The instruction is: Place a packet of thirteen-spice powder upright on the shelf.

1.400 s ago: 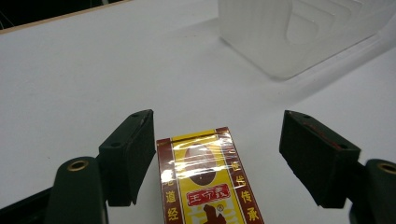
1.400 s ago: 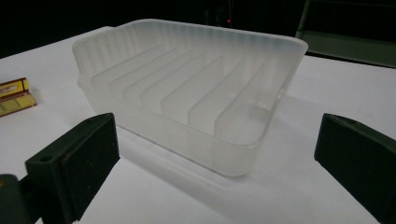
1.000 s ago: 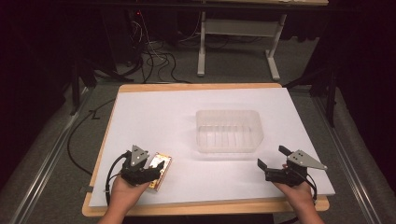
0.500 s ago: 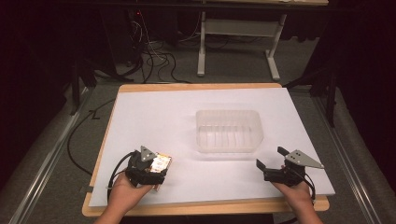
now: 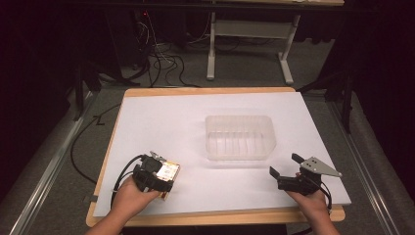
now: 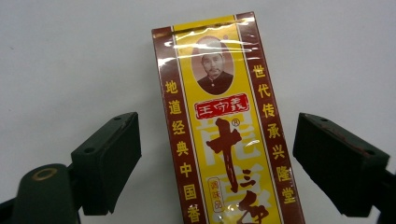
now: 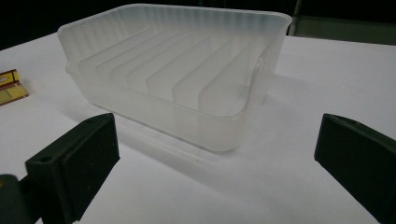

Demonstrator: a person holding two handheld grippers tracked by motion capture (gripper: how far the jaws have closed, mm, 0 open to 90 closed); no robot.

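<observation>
The yellow-and-maroon seasoning box (image 6: 229,135) lay flat on the white table sheet (image 5: 195,127) near the person's left front corner, its printed face up. The left gripper (image 6: 217,158) stood over it with jaws that had just been opening; they were spread wide, one pad on each side of the box and clear of both long edges, so nothing was pinched. In the high view the left gripper (image 5: 152,175) partly covered the box (image 5: 169,172).

The risk, as I judged it, lay in the box's glossy film wrap and thin flat shape. If the jaws closed unevenly, one pad would likely meet an edge first and push the box sideways or spin it on the smooth sheet instead of gripping it. A grip taken low on the narrow sides could also slip, or the box could tip as it left the table.

Further out, the translucent ribbed plastic tub (image 5: 240,137) sat near the middle of the sheet, well apart from the box, upright and with nothing in it; its inner ribs (image 7: 187,70) showed bare. A box dropped in from a height might catch on those ribs and lodge tilted. The right gripper (image 5: 286,171) rested near the right front edge, pointed at the tub (image 7: 177,74), its jaws spread and empty.
</observation>
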